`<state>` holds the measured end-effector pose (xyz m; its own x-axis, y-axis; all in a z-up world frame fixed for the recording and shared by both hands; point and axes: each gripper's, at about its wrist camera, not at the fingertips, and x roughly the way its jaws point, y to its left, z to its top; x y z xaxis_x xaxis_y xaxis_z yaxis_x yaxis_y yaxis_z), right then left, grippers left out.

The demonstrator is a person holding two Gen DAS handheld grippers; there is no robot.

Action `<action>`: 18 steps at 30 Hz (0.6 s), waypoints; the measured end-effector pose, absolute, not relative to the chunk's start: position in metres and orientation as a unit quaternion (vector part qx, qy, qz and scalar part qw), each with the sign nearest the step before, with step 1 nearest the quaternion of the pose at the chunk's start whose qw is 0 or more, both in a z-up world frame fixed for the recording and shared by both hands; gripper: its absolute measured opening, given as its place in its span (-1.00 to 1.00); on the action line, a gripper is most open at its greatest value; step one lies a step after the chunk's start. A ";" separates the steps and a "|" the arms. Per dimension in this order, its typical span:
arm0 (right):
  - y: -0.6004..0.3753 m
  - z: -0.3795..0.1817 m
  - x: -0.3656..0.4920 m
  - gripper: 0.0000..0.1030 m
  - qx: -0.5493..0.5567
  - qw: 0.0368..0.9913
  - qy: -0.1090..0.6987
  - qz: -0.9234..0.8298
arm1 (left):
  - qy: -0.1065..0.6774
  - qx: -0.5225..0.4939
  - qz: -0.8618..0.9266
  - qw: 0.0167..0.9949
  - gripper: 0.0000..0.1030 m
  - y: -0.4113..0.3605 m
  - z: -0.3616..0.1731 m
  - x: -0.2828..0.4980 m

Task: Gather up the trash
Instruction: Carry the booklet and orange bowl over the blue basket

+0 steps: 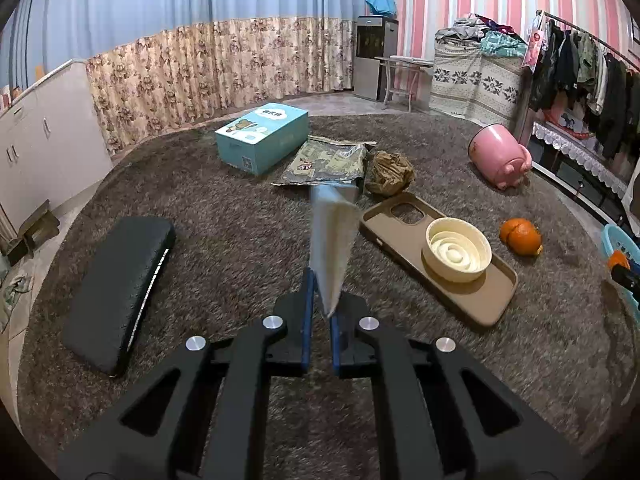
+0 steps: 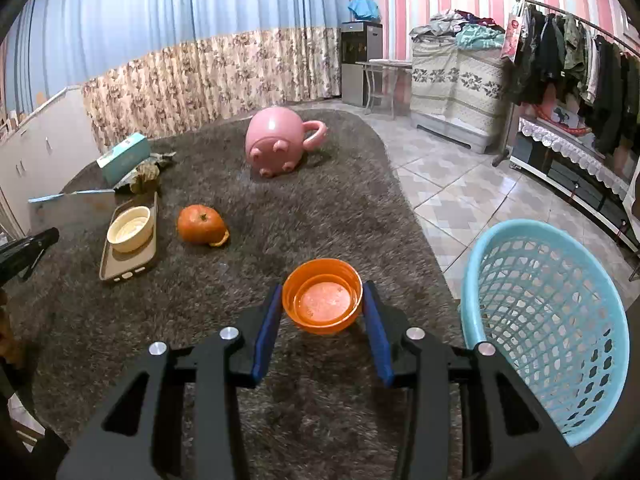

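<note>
Downward-tilted, left tongs [image 1: 320,312] pinching a white paper scrap [image 1: 332,240], right tongs [image 2: 320,312] clamping an orange cap [image 2: 322,300].

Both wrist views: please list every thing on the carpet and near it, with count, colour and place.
box: one, light blue, far on carpet
wrapper: one, printed, beside box
crumpled paper: one, brown, beside wrapper
phone case: one, tan, mid carpet
white cap: one, cream, on phone case
orange peel: one, orange, mid carpet
mug: one, pink, tipped over
black case: one, left
basket: one, light blue, on floor tiles
paper sheet: one, white, in left gripper
orange cap: one, in right gripper
</note>
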<state>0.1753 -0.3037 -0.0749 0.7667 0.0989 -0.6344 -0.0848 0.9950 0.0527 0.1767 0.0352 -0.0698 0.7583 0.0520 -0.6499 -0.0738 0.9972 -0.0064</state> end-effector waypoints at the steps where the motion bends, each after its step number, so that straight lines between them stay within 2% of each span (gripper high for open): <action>1: -0.304 -0.075 0.175 -0.21 0.011 0.940 0.339 0.048 | 0.352 -0.018 0.036 0.935 -0.89 0.036 -0.073 0.179; 9: -0.301 -0.078 0.178 -0.21 0.009 0.938 0.343 0.056 | 0.361 -0.042 0.038 0.931 -0.90 0.051 -0.087 0.176; 11: -0.300 -0.078 0.179 -0.21 0.008 0.938 0.343 0.056 | 0.347 -0.036 0.044 0.936 -1.00 0.052 -0.081 0.173; 18: -0.307 -0.068 0.169 -0.21 0.017 0.946 0.320 0.049 | 0.279 -0.008 0.044 0.959 -1.00 0.037 -0.037 0.158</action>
<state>0.1691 -0.3073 -0.0684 0.7904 0.1033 -0.6038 -0.0818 0.9947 0.0631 0.1582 0.0374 -0.0369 0.8409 0.0808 -0.5351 -0.0898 0.9959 0.0094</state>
